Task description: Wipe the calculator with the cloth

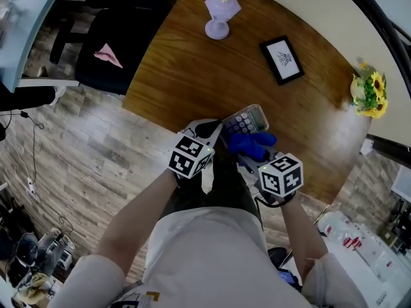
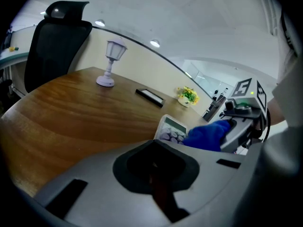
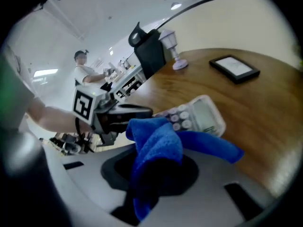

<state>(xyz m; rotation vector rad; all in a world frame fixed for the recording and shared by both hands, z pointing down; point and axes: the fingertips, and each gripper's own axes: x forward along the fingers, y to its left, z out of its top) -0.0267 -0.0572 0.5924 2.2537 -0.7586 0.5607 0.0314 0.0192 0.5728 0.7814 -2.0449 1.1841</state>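
Right gripper (image 3: 158, 174) is clenched on a bunched blue cloth (image 3: 161, 143). The cloth fills its jaws and hides their tips, and one fold drapes over the key end of the calculator (image 3: 204, 116). Left gripper (image 1: 210, 132) grasps the calculator's near end, though the cloth covers part of that grip, and in the left gripper view the gripper's own body cuts off the calculator's lower edge. The calculator is tilted above the wooden table (image 1: 192, 69), close to the front edge, with its screen end away from the person. Whether it touches the wood cannot be told. Farther back stand a lamp (image 1: 220, 15), a picture frame (image 1: 281, 59) and flowers (image 1: 368, 94).
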